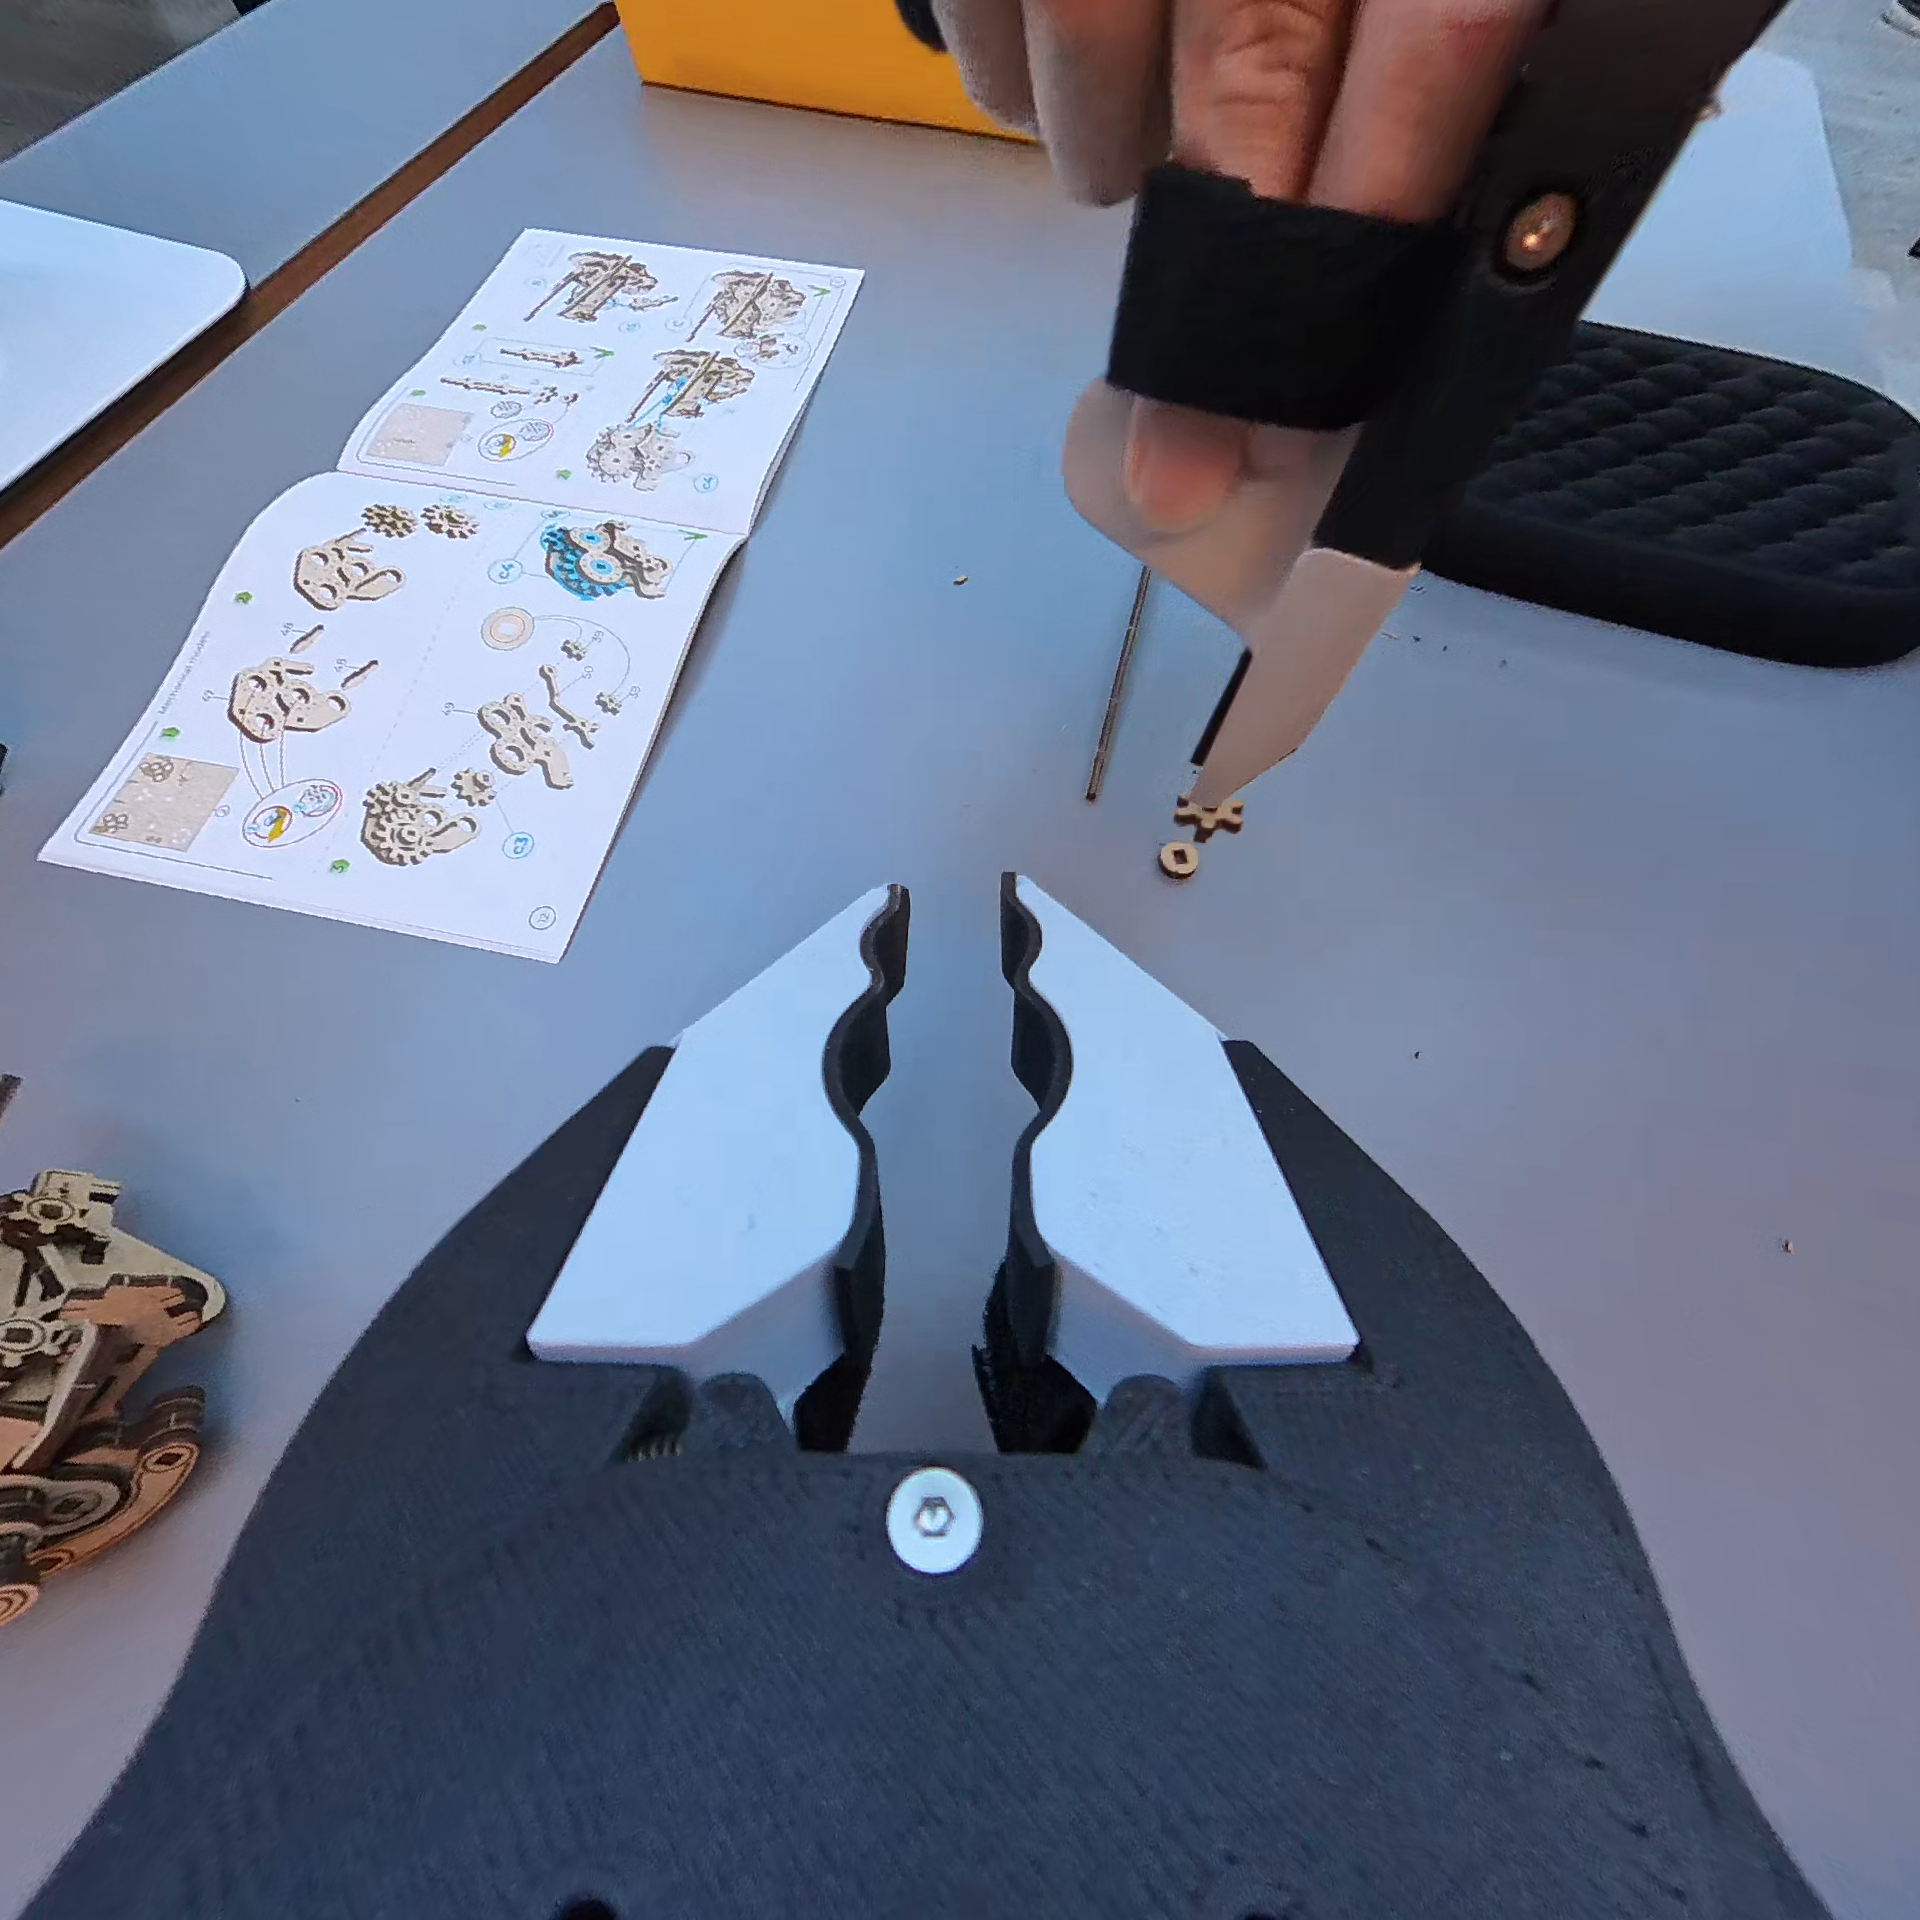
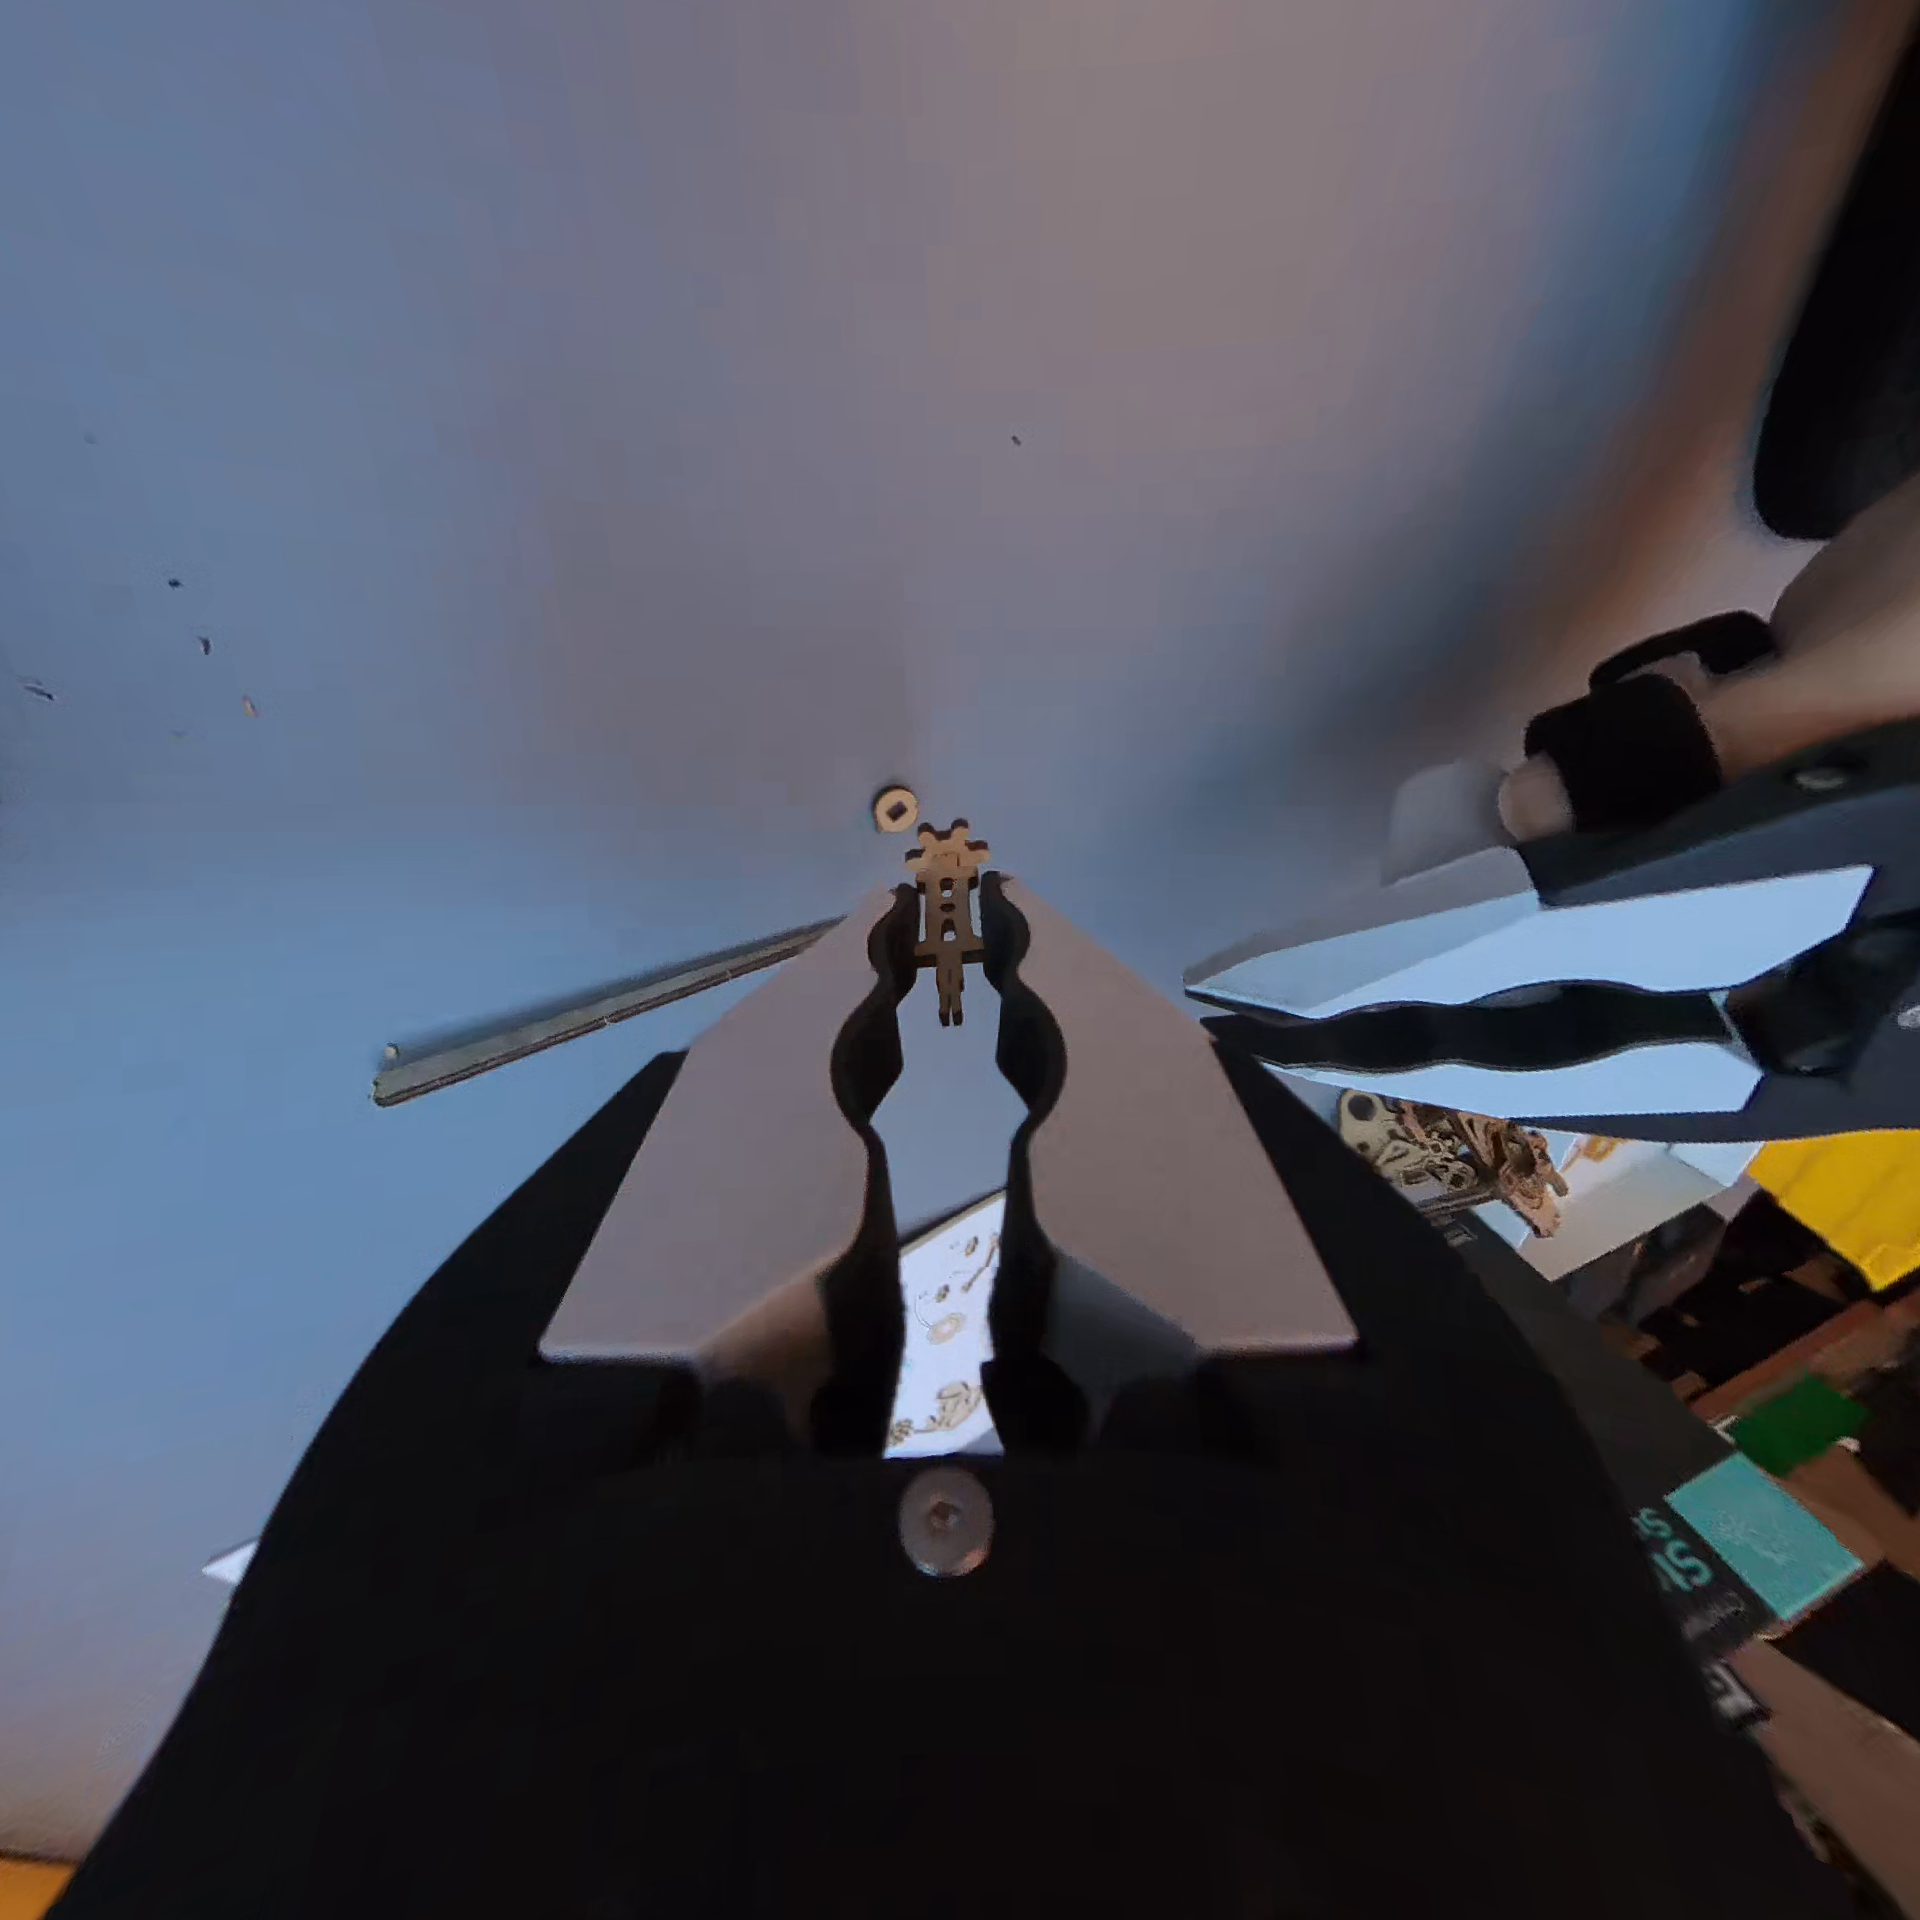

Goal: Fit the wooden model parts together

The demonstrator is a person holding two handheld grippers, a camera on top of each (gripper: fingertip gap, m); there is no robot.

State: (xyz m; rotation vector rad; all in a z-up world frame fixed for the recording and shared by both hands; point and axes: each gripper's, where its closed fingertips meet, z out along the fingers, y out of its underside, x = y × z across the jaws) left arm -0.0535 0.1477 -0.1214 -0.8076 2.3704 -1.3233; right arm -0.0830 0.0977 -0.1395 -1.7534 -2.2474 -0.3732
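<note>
Leftmost, the partly built wooden model point(image 1: 83, 1382) lies on the tabletop point(image 1: 935, 727) beside the released, empty left tool point(image 1: 954, 894); rightward, the right tool point(image 2: 948, 902) pinches a thin, light, likely brittle slotted strip point(image 2: 948, 940), best gripped by its edges, over a small gear point(image 2: 943, 847).

Desk: grey top point(image 1: 883, 727)
Far edge: yellow box point(image 1: 810, 62)
Left side: open instruction booklet point(image 1: 457, 603)
Near left edge: assembled wooden model point(image 1: 83, 1382)
Right: black quilted pad point(image 1: 1683, 499)
Middle: thin metal rod point(image 1: 1117, 686), wooden gear point(image 1: 1210, 816), small wooden washer point(image 1: 1177, 858)
</note>
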